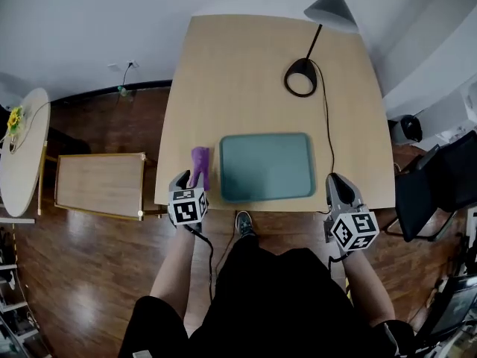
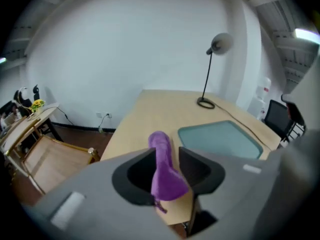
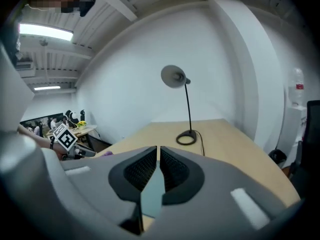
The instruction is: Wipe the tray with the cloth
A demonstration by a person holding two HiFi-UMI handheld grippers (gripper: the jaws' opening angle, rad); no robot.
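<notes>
**Grippers.** The left gripper (image 1: 182, 179) stood at the near edge of the table (image 1: 253, 73). Its jaws were moderately apart, and the cloth (image 1: 200, 164) lined up in the gap without being pressed by the pads. The right gripper (image 1: 339, 181) hung off the near right corner of the tray (image 1: 266, 166). Its jaws were drawn to a thin slit and held nothing.

**Hazards.**
- The cloth lay close to the table's near edge. A closure made short or off centre would probably catch a single fold, or nudge the cloth over the edge.
- Nothing restrained the tray. Wiping pressure could likely slide it across the smooth top.
- A cord (image 1: 326, 125) ran along the tray's right side to the lamp (image 1: 333, 7) at the far end. A wide stroke might snag it.

**Appearance.**
- The cloth was purple and plush, bunched into a narrow roll just beside the tray's left rim.
- The tray was teal, rectangular with rounded corners and a low raised rim. It was empty, with no soiling visible.
</notes>
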